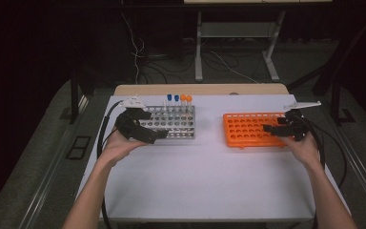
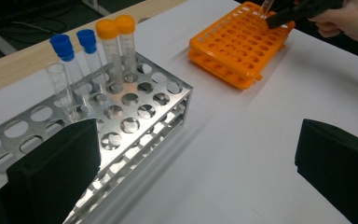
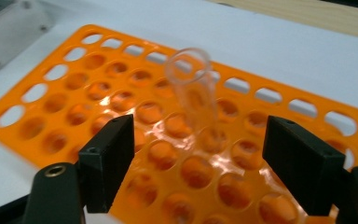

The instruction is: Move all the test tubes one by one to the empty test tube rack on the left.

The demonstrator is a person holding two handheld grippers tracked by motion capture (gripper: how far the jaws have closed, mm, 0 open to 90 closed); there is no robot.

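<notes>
Clear uncapped test tube (image 3: 193, 91) stands tilted in a hole of the orange rack (image 3: 56, 93), between the wide-open jaws of our right gripper (image 3: 198, 163), which touch nothing. On the white table (image 1: 205, 181), well apart to the left of that orange rack, sits the metal rack (image 2: 140, 105) with two blue-capped tubes (image 2: 65, 51), two orange-capped tubes (image 2: 116, 32) and one open tube (image 2: 58, 79). Our left gripper (image 2: 191, 177) hovers just beside the metal rack, jaws spread and empty.

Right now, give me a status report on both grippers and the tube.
Left gripper open beside metal rack. Right gripper open around clear tube standing in orange rack. Nothing in the way.
</notes>
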